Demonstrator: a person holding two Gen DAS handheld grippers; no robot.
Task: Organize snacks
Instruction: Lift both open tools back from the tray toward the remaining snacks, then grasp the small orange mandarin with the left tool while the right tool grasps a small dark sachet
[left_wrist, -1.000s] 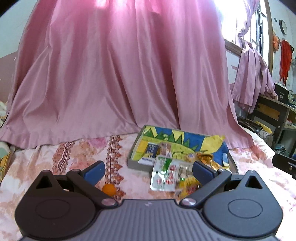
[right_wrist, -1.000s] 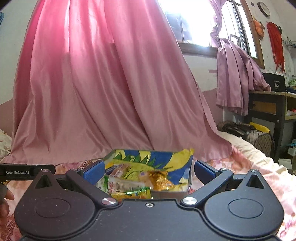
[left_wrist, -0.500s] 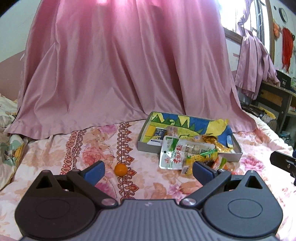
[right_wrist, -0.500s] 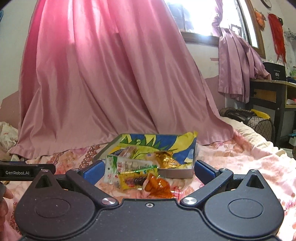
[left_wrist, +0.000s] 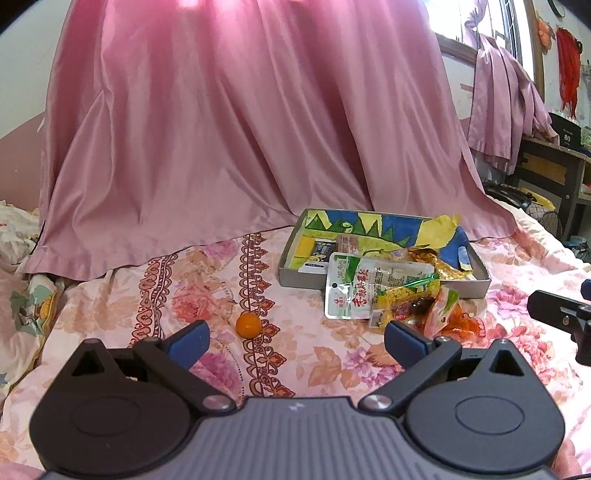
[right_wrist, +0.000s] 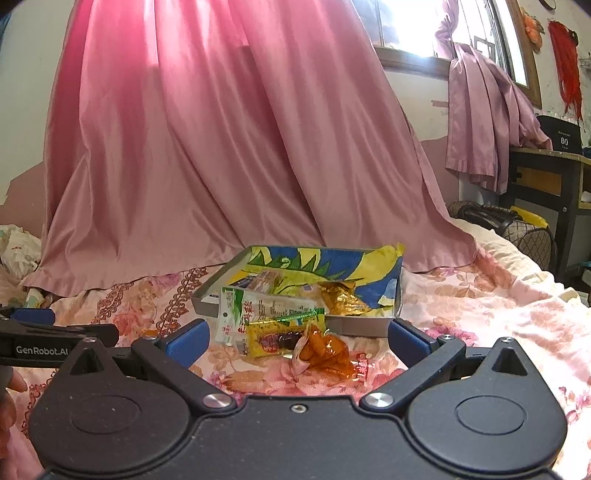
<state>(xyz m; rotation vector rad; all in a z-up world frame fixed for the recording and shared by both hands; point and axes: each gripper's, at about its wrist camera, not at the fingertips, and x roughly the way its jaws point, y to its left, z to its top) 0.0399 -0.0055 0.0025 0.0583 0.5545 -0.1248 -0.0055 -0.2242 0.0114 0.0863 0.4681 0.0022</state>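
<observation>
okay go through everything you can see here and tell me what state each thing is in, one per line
Left gripper: jaws open, holding nothing.
Right gripper: jaws open, holding nothing.
Box: open, no lid on, holding a few snacks.
Green and white packet: leaning over the box's front wall.
Yellow packet: on the bed, outside the box.
Orange packet: on the bed, outside.
Small orange ball: alone on the bed, left of the box.
</observation>
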